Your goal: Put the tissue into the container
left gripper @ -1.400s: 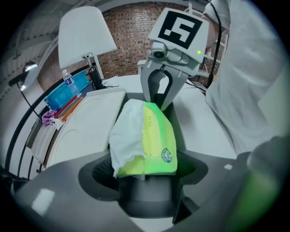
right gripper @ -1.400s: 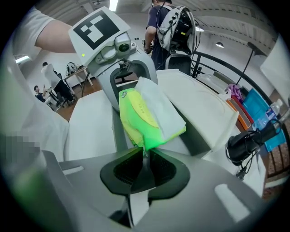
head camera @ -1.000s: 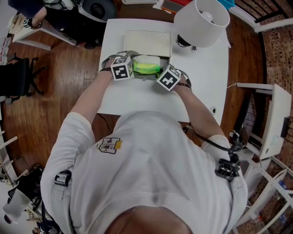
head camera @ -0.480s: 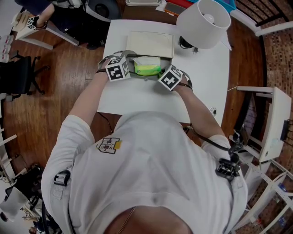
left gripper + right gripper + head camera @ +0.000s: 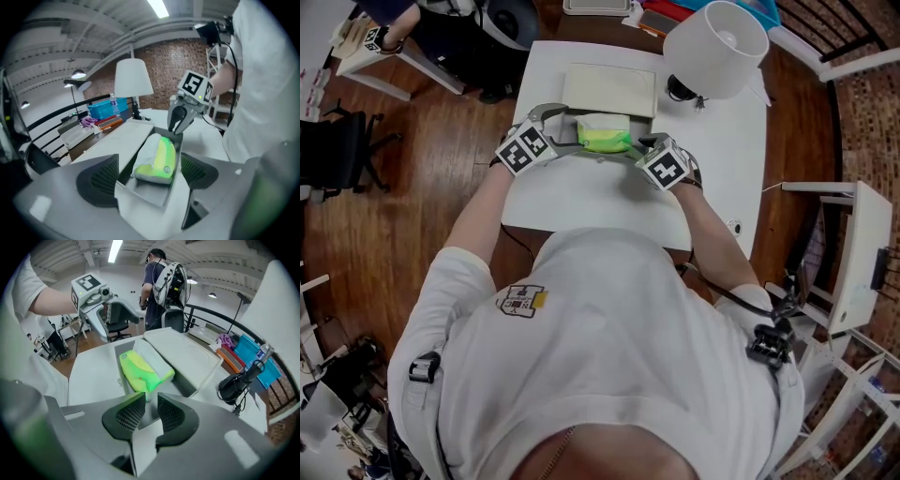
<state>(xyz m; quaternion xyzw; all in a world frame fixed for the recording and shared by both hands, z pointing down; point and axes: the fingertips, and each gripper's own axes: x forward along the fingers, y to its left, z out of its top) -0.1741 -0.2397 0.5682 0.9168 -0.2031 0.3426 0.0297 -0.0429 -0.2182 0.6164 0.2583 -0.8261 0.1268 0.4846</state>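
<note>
head view: on a white rectangular surface (image 5: 712, 187), a pale grey rectangular plastic container (image 5: 600, 156) with its flat lid (image 5: 609, 89) thrown back. inside it, lying flat, a soft tissue pack in white and lime-green wrapping (image 5: 603, 133). left tongs (image 5: 572, 129) at the container's left end, right tongs (image 5: 639, 145) at its right end, the pack between the two and touched by neither. black-and-white square markers on both cubes, no words on them. white round lampshade (image 5: 717, 47) at the far right corner.

left gripper view: jaws spread wide, just lately opening, gripping nothing. near end of the container (image 5: 145, 199) framed between them; hard to say whether brushing the pads or not. tissue pack (image 5: 157, 159) down in the container just past the fingertips, long side running away from the camera. small round emblem on the pack's green near end, too small to read. right tongs (image 5: 177, 125) poised at the far rim.

right gripper view: jaws only a narrow slit apart, likewise just lately opening, clamped on nothing. low in the slit a pale strip, container wall or part of the tongs, not clear which. green end of the pack (image 5: 140, 371) just beyond the fingertips, slightly left of the gap. same round emblem at the pack's far end, unreadable. open lid (image 5: 180, 350) flat to the right of the pack.
</note>
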